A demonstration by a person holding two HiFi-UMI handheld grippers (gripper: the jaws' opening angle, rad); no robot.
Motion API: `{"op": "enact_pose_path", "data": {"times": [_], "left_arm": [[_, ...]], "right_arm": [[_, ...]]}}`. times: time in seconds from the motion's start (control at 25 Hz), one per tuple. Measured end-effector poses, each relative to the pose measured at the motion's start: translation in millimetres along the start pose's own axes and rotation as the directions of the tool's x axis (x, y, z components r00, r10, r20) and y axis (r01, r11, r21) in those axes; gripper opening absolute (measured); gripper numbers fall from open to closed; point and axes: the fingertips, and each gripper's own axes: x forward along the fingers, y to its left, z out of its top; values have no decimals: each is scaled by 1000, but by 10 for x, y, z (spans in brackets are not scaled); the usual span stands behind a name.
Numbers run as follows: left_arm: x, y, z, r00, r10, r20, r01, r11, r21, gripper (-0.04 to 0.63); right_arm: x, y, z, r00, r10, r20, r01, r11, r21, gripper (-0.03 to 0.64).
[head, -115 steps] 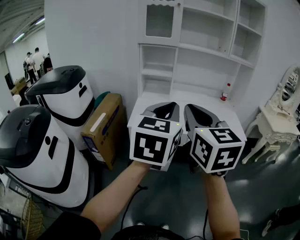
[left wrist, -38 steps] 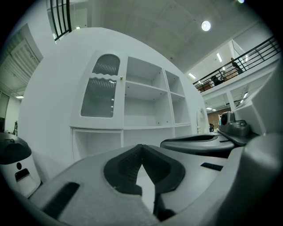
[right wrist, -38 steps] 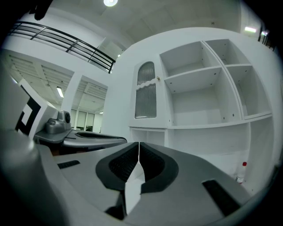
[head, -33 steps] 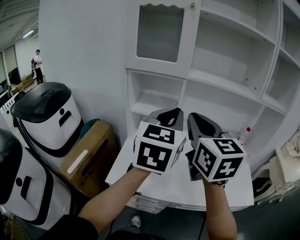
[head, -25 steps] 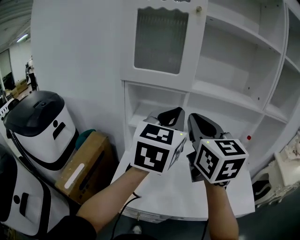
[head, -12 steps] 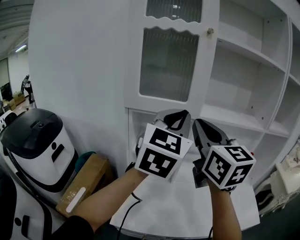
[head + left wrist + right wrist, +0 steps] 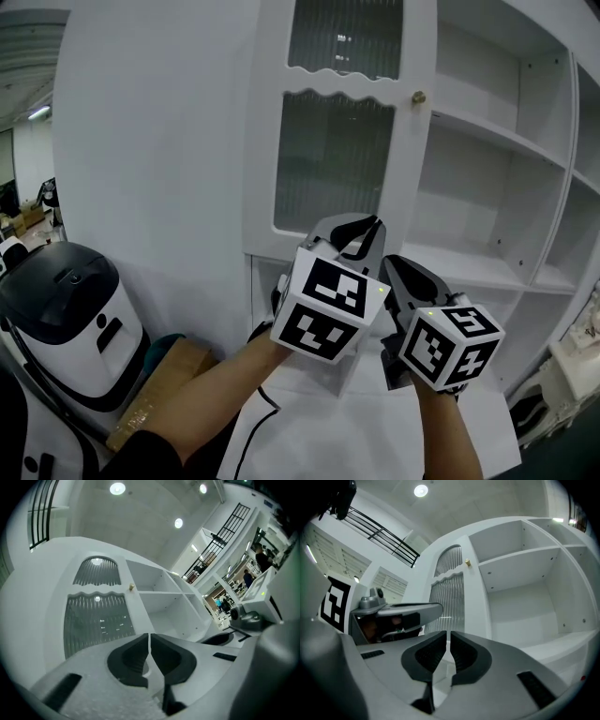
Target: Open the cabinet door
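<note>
The cabinet door (image 7: pixel 337 159) is a white frame around ribbed glass, closed, with a small brass knob (image 7: pixel 419 97) at its upper right. My left gripper (image 7: pixel 361 225) is held up in front of the door's lower edge, shut with nothing in it. Just to its right and slightly lower, my right gripper (image 7: pixel 398 267) is also shut and empty. In the left gripper view the shut gripper (image 7: pixel 149 641) points at the door (image 7: pixel 96 620), and the knob (image 7: pixel 131 587) lies above and apart. The right gripper view shows the shut gripper (image 7: pixel 447 641) below the knob (image 7: pixel 467 562).
Open white shelves (image 7: pixel 497 187) fill the cabinet to the right of the door. A white counter (image 7: pixel 319 431) lies under my arms. A white and black domed machine (image 7: pixel 70 309) and a cardboard box (image 7: pixel 159 394) stand at the lower left, next to the cabinet's side.
Both grippers have risen from the lower shelves to the glass door's lower edge. The left gripper has rolled a little. The door and knob now sit lower and larger in view.
</note>
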Motion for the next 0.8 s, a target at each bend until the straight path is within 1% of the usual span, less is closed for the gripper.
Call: {"op": "enact_pose_path", "data": {"times": [0.12,0.28,0.36,0.48,0.56,0.8], "left_arm": [[104,43,158,999,11,35,-12,999,44,9],[246,100,318,997,27,71,-31,997,67,23],[337,138,363,996,46,72,-52,995,87,33],[479,179,416,995,71,70,-80,987,140,60],[559,213,478,993,86,80,-98,981,168,63],[736,339,736,986,121,118,-144,967,211,89]], "right_arm": [[37,-61,29,1000,16,8,-16,1000,0,23],[72,-167,108,999,42,23,-42,999,-14,23],[95,-233,149,998,57,31,-57,998,-17,23],[147,-297,181,996,86,37,-85,996,-29,23],[188,-314,189,994,107,38,-106,994,-41,23],[250,-448,216,988,150,48,-148,988,-46,25]]}}
